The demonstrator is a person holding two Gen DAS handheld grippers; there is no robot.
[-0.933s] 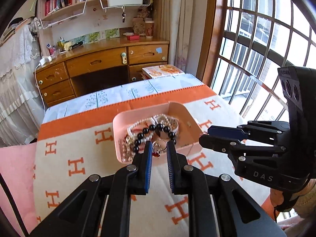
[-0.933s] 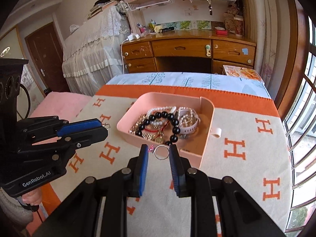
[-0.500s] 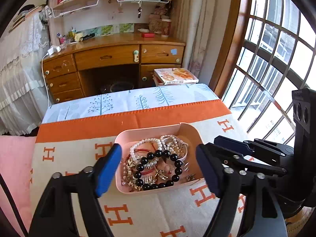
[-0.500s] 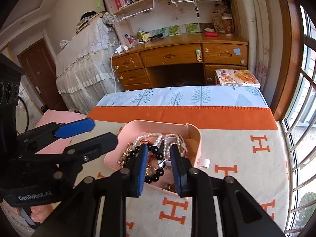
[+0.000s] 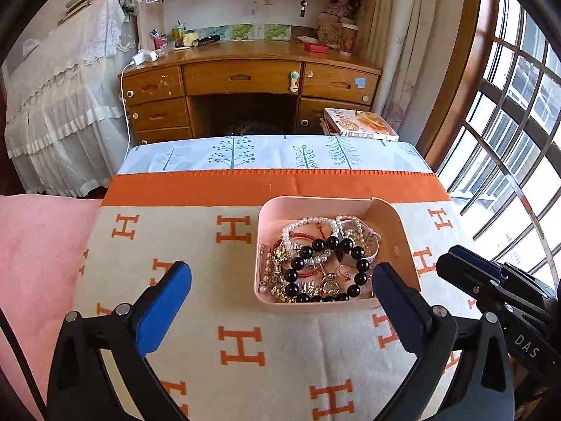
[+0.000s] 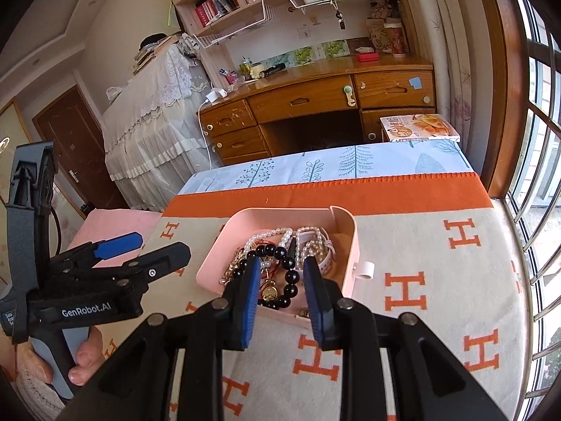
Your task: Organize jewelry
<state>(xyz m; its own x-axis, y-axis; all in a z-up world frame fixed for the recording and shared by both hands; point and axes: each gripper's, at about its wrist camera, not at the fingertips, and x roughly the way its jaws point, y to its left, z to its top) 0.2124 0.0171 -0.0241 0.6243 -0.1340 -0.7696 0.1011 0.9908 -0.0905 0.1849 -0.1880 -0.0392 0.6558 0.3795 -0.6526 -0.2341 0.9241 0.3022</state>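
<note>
A pink tray (image 5: 403,238) sits on the orange-and-cream H-pattern blanket (image 5: 210,315). It holds a tangle of jewelry: a black bead bracelet (image 5: 329,268), a white pearl bracelet (image 5: 305,224), gold chains and a small watch (image 5: 330,285). My left gripper (image 5: 278,277) is wide open and empty, held above the tray's near left side. My right gripper (image 6: 282,273) is open with a narrow gap and empty, over the tray's (image 6: 352,245) near edge above the black beads (image 6: 289,280). The left gripper also shows in the right wrist view (image 6: 140,245).
A small white tube (image 6: 364,269) lies on the blanket just right of the tray. A wooden desk (image 5: 245,80) with drawers stands beyond the bed. A book (image 5: 361,124) lies at the far right. Barred windows (image 5: 508,122) run along the right side.
My left gripper let go of a ring over the tray, opened wide and pulled back and left. My right gripper, which held a ring before, now stands empty over the tray.
</note>
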